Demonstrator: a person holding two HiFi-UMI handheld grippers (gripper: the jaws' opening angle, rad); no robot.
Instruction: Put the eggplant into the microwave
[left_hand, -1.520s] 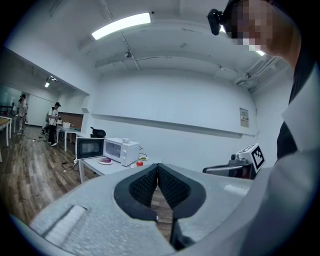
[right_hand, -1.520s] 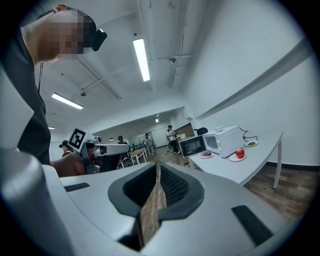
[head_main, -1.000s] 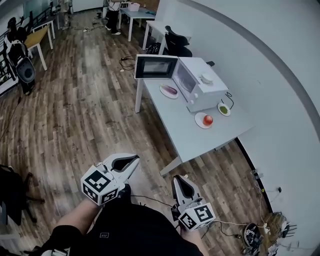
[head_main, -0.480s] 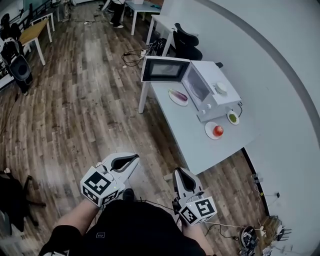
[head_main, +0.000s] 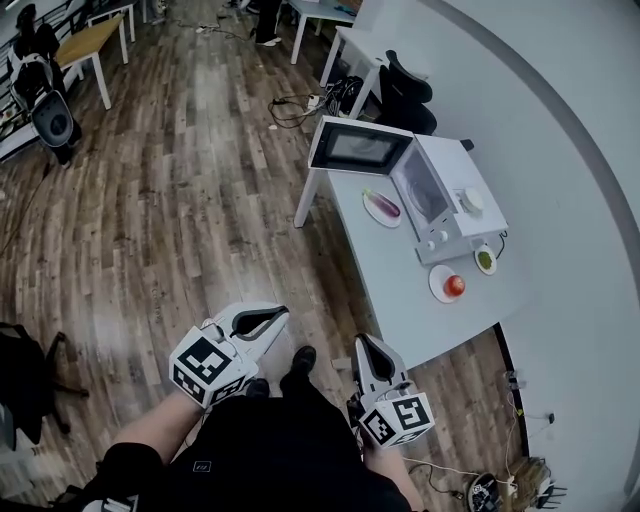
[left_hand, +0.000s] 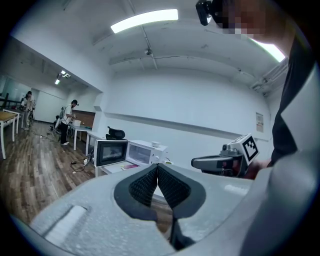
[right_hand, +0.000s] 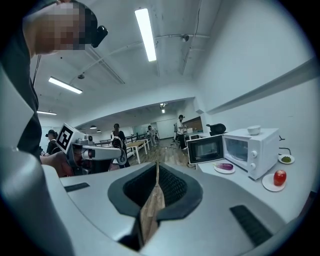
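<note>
A purple eggplant (head_main: 385, 206) lies on a white plate on the white table (head_main: 398, 285), in front of the white microwave (head_main: 447, 200). The microwave's door (head_main: 360, 148) stands swung open. Both grippers are held low near my body, well short of the table. My left gripper (head_main: 275, 316) is shut with nothing in it, its pads meeting at the tip (left_hand: 157, 166). My right gripper (head_main: 365, 343) is likewise shut and empty (right_hand: 157, 165). The right gripper view shows the eggplant (right_hand: 225, 166) and the microwave (right_hand: 250, 145) far ahead at the right.
A red tomato (head_main: 454, 285) on a plate and a small dish of something green (head_main: 485, 260) sit on the table near the microwave. A white bowl (head_main: 472, 200) rests on top of it. A black chair (head_main: 405, 88) stands beyond the table. People and other tables (head_main: 92, 40) are far off.
The table and microwave have shifted rightward and lower in the head view, and my foot has stepped forward. Both grippers keep their place by my body, still shut.
</note>
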